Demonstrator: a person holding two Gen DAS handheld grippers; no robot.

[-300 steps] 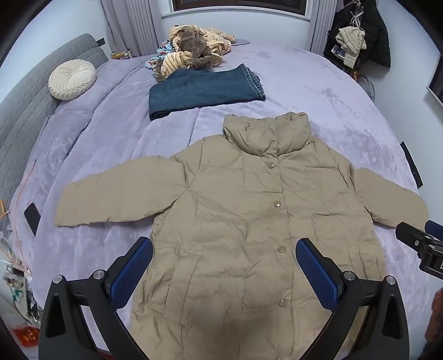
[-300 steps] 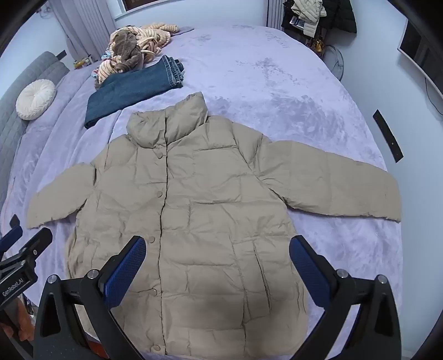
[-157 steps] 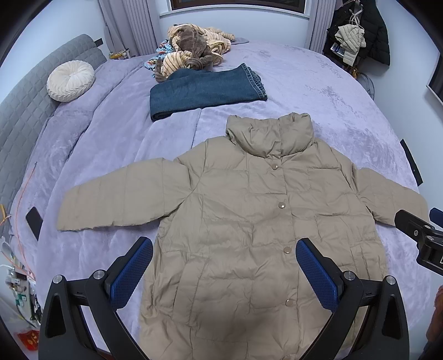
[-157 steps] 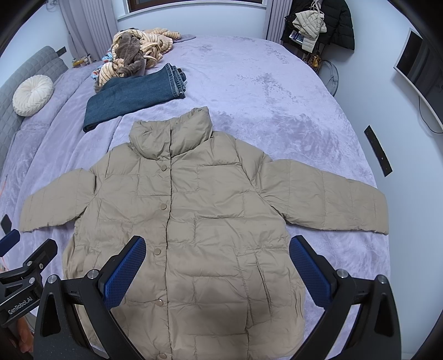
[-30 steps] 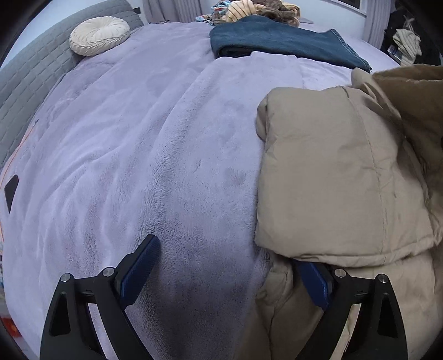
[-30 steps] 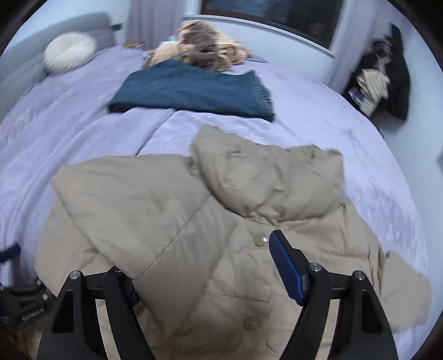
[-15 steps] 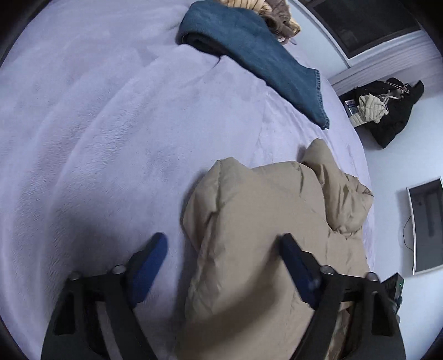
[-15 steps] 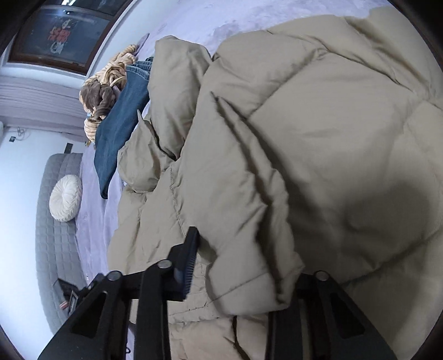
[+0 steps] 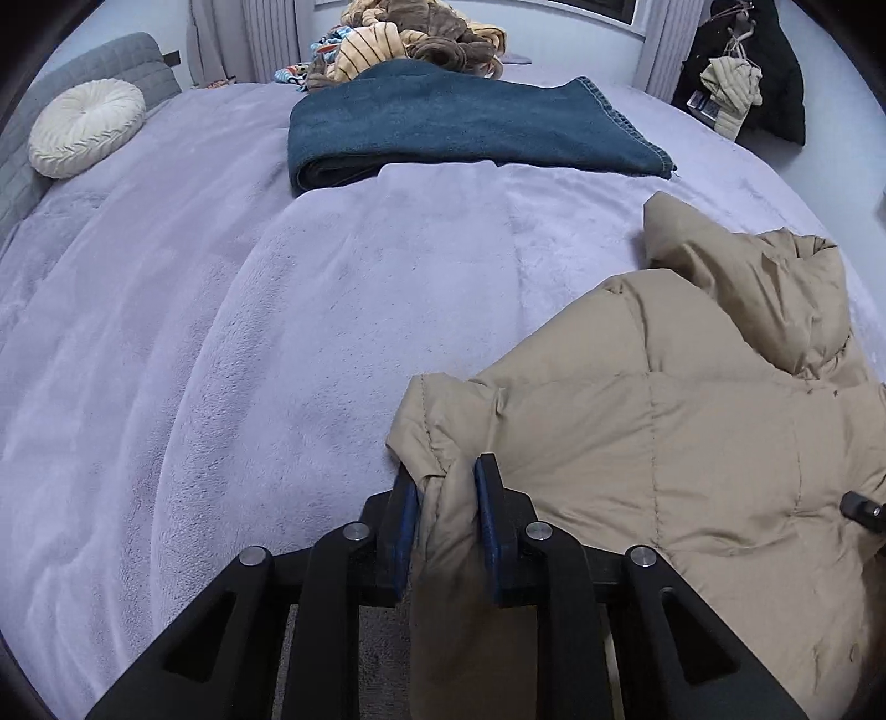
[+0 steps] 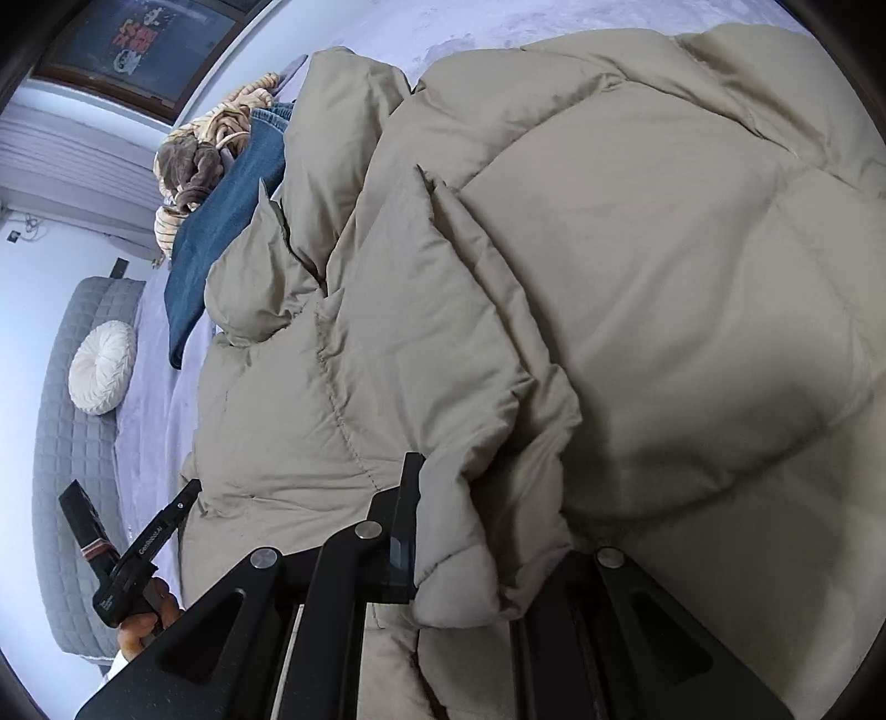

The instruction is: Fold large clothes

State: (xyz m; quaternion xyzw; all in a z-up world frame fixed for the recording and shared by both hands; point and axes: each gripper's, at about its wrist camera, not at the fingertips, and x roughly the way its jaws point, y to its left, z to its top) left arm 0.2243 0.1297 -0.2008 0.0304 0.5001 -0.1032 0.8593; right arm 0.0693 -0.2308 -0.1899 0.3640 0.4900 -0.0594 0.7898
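Note:
The tan puffer jacket (image 9: 664, 443) lies on the lilac bed, its sides bunched in over the body and its collar (image 9: 775, 288) standing up. My left gripper (image 9: 446, 490) is at the jacket's left edge. Its jaws are closing and the blue pads (image 9: 407, 515) pinch a fold of tan fabric. In the right wrist view the jacket (image 10: 637, 277) fills the frame. My right gripper (image 10: 470, 526) is closing on a thick fold of it. One finger (image 10: 407, 498) shows and the other is buried under fabric.
Folded blue jeans (image 9: 454, 127) lie further up the bed, with a heap of striped and brown clothes (image 9: 410, 33) behind them. A round cream pillow (image 9: 83, 127) leans on the grey headboard (image 10: 61, 443). A hand (image 10: 141, 626) holds the left gripper's handle. Dark coats (image 9: 742, 83) hang far right.
Both pairs of jaws have narrowed from wide apart onto folds of the jacket. The left gripper has moved in to the jacket's edge, and the right has sunk and rolled.

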